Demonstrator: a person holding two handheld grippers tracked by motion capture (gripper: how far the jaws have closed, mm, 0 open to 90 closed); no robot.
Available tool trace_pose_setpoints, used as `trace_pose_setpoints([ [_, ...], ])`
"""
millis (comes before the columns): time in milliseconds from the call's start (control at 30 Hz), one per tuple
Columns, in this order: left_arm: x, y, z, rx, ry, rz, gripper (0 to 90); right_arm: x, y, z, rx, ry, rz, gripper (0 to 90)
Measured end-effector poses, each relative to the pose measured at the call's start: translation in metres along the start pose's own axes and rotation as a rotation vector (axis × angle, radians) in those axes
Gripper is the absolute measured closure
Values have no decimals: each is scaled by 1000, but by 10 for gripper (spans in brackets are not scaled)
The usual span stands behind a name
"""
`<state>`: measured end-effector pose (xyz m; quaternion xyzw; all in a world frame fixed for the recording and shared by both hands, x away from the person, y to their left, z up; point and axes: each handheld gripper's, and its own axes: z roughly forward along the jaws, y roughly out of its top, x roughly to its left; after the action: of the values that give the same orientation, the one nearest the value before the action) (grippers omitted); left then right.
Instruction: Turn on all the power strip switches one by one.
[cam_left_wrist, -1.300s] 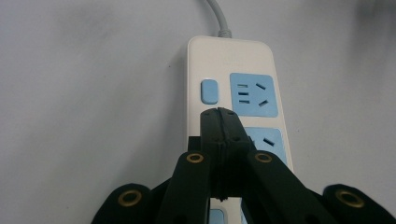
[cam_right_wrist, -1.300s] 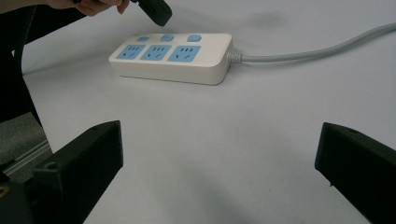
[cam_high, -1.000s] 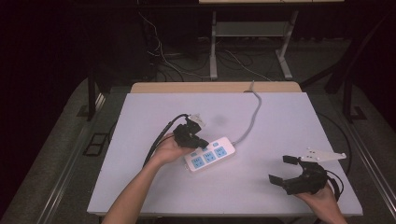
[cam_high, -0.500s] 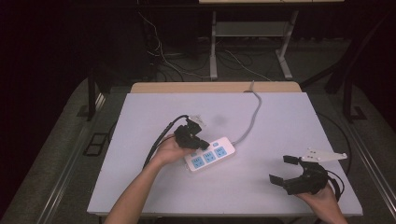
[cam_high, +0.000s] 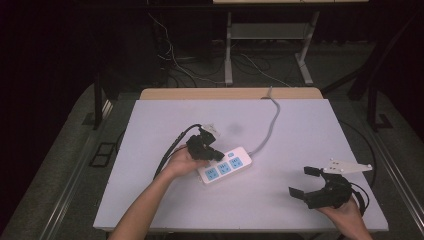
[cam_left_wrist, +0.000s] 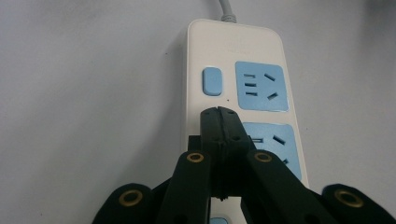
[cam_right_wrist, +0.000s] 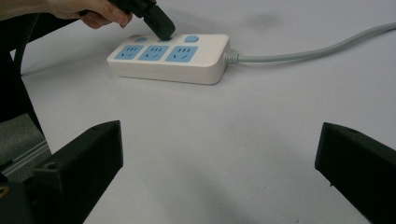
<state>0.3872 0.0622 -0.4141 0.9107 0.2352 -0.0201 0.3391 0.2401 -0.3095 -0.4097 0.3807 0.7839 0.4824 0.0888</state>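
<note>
Left tongs (cam_left_wrist: 218, 114), clenched, poke the power strip's (cam_high: 225, 166) middle switch (cam_right_wrist: 164, 39); press straight down; right tongs (cam_high: 306, 182) released.

Both claws are built of black plastic. Brass-ringed screw holes are seen on the left claw (cam_left_wrist: 219, 116). A grey three-cornered plate and black cable are carried by the right claw (cam_high: 306, 181). Forearms are bare.

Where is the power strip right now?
In the high view the power strip lies near the table's middle, under the shut left gripper; the open right gripper is well off to its right.
</note>
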Motion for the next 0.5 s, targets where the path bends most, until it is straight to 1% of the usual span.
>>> trace_pose_setpoints([
  [167, -1, 0, 0, 1, 3, 4, 900, 0, 0, 0, 1, -1, 0, 9],
  [267, -2, 1, 0, 6, 11, 13, 900, 0, 0, 0, 0, -2, 1, 9],
  [367, -3, 1, 0, 7, 14, 11, 900, 0, 0, 0, -1, -3, 0, 9],
  [433, -3, 1, 1, 2, 1, 7, 900, -1, 0, 0, -3, -3, 2, 9],
  [467, -4, 2, 2, 3, 7, 9, 900, -1, 0, 0, -3, -3, 2, 10],
  [500, -5, 3, 2, -1, 4, 9, 900, -1, 0, 0, -2, -3, 2, 9],
])
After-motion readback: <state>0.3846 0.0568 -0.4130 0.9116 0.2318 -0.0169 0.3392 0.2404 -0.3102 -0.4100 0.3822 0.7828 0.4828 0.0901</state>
